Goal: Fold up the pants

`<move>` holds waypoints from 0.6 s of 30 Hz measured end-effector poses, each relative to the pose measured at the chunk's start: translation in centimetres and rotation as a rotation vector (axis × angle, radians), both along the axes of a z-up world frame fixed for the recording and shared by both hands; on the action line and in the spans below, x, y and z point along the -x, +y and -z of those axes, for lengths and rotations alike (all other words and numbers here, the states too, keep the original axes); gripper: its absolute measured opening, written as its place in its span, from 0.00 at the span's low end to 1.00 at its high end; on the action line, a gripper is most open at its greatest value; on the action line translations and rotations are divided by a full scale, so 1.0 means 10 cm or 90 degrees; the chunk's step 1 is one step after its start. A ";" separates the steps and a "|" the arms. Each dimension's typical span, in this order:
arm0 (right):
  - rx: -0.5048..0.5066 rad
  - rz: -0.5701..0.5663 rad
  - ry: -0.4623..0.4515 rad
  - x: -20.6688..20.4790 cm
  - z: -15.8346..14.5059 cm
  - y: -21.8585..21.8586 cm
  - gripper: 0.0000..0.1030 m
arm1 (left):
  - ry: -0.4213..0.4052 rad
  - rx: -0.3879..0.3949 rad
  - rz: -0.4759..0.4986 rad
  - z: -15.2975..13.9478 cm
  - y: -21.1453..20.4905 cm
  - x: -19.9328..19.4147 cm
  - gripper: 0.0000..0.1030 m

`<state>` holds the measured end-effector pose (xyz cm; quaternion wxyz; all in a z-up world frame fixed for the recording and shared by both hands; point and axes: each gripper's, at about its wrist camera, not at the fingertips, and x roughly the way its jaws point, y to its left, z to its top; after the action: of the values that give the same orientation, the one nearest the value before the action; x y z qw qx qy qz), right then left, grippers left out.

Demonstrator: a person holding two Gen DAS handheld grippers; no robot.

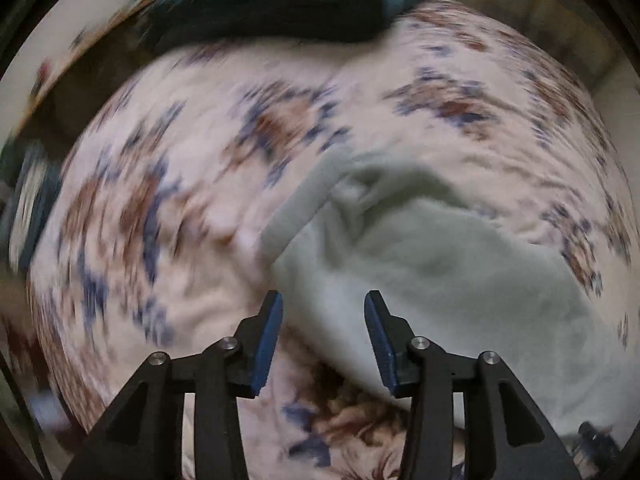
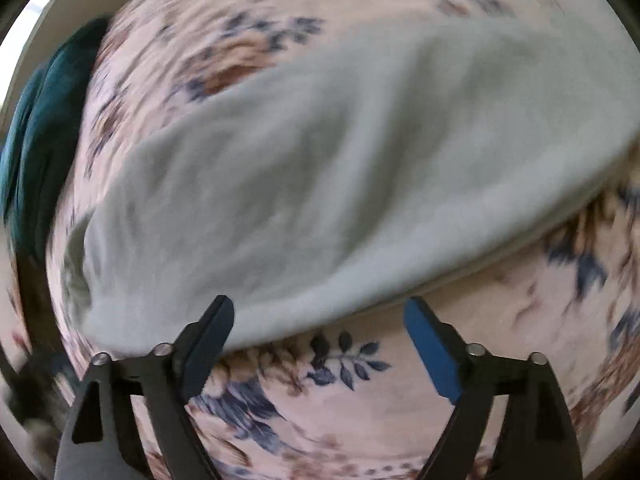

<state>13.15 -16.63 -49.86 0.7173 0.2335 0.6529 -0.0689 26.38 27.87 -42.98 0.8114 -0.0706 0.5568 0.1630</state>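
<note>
Pale grey-green pants (image 1: 432, 272) lie on a pink floral bedspread (image 1: 168, 184). In the left wrist view they spread right of centre, with a rumpled end toward the middle. My left gripper (image 1: 322, 300) is open and empty, its tips just above the pants' near left edge. In the right wrist view the pants (image 2: 320, 168) stretch as a wide band across the bedspread (image 2: 500, 320). My right gripper (image 2: 320, 312) is open wide and empty, over the pants' near edge. Both views are motion-blurred.
A dark teal cushion or blanket (image 1: 280, 4) lies at the far edge of the bed, also at the left in the right wrist view (image 2: 36, 128). A pale wall (image 1: 80, 12) rises behind the bed.
</note>
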 end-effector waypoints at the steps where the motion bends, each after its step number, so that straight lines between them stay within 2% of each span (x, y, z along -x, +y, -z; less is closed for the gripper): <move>1: 0.013 -0.022 -0.003 -0.01 -0.07 0.05 0.87 | 0.004 -0.015 0.019 -0.03 0.00 -0.16 0.39; 4: 0.011 -0.046 0.001 -0.34 -0.09 0.25 0.87 | 0.004 -0.004 0.036 -0.05 0.18 -0.67 0.39; 6: 0.002 -0.033 0.014 -0.74 0.00 0.40 0.88 | 0.024 0.035 0.032 0.06 0.38 -1.06 0.40; 7: -0.008 -0.026 0.018 -0.91 0.06 0.45 0.87 | 0.042 0.054 0.023 0.15 0.49 -1.23 0.40; 10: -0.058 -0.007 0.012 -1.45 0.24 0.72 0.87 | 0.145 0.136 0.020 0.65 0.77 -1.73 0.41; 12: -0.071 -0.026 0.012 -1.77 0.30 0.98 0.87 | 0.218 0.218 0.017 1.05 0.92 -1.90 0.41; 13: -0.078 -0.045 0.009 -1.90 0.31 1.10 0.87 | 0.244 0.243 -0.001 1.21 0.98 -1.94 0.42; 15: -0.066 -0.080 0.011 -2.12 0.32 1.31 0.87 | 0.264 0.273 0.006 1.39 1.00 -1.99 0.42; 17: -0.046 -0.135 0.012 -2.29 0.30 1.53 0.87 | 0.249 0.283 0.022 1.39 0.96 -2.01 0.39; 18: -0.037 -0.151 0.014 -2.33 0.27 1.57 0.87 | 0.238 0.270 0.039 1.33 0.90 -2.00 0.24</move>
<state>36.46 -0.93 -52.60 0.7064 0.1741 0.6853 0.0330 46.39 36.90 -56.27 0.6663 -0.1907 0.7203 0.0285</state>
